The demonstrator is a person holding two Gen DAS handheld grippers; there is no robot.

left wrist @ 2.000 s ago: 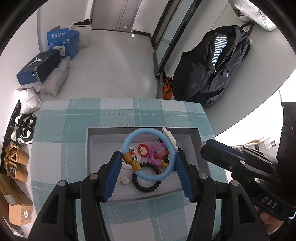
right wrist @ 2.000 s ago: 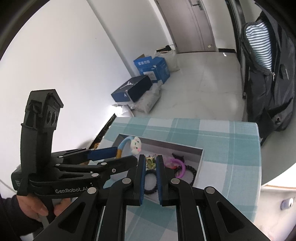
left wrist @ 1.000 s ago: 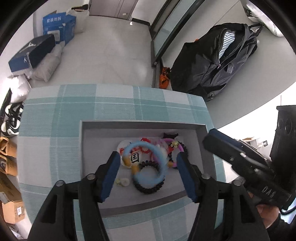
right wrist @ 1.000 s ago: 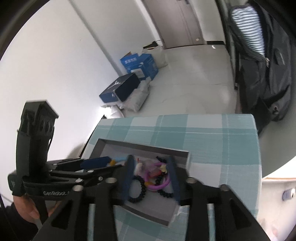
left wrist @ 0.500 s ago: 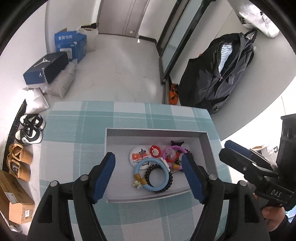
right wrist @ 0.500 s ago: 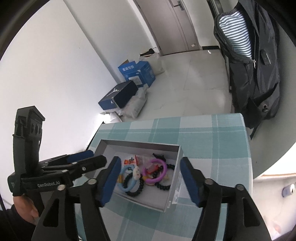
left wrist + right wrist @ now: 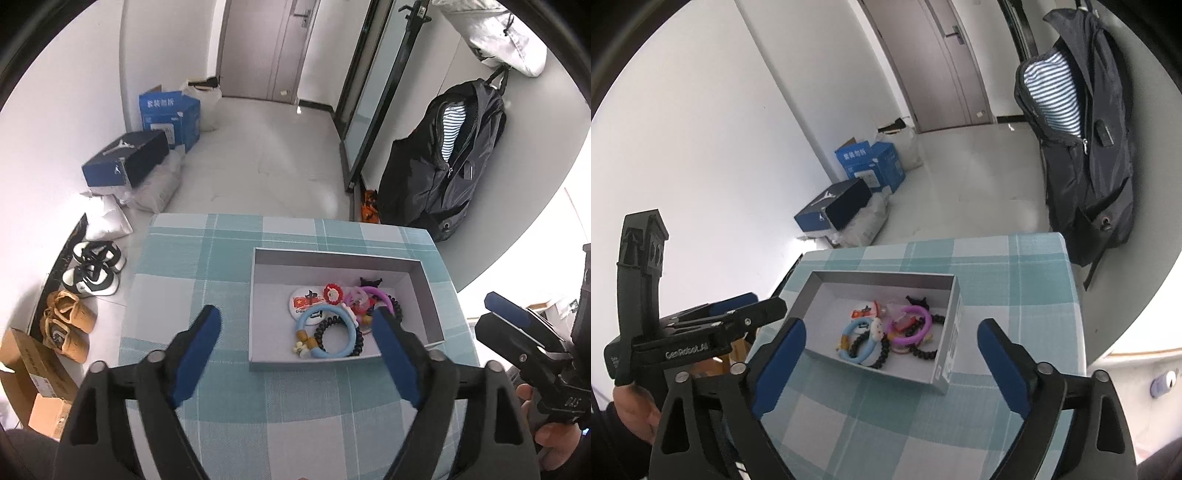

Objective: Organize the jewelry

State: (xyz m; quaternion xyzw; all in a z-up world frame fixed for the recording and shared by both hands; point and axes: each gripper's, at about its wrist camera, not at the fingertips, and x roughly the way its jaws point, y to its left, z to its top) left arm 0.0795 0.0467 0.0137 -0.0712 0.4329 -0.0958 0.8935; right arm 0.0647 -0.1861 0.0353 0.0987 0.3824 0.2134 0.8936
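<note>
A grey open box (image 7: 258, 314) (image 7: 882, 277) sits on a teal checked table. In it lie a light blue ring (image 7: 327, 334) (image 7: 858, 341), a black bead bracelet (image 7: 338, 338), a purple ring (image 7: 912, 325), a round badge (image 7: 308, 300) and small charms. My left gripper (image 7: 297, 323) is open and empty, held above the table in front of the box. My right gripper (image 7: 890, 338) is open and empty, held above the box's near side.
The teal checked table (image 7: 295, 406) (image 7: 1015, 295) ends at edges on all sides. A black backpack (image 7: 443, 166) leans on the wall at right. Blue boxes (image 7: 170, 114) and shoes (image 7: 92, 266) lie on the floor at left.
My left gripper let the light blue ring go into the box, opened wide and pulled back and up. My right gripper opened from shut and also drew back.
</note>
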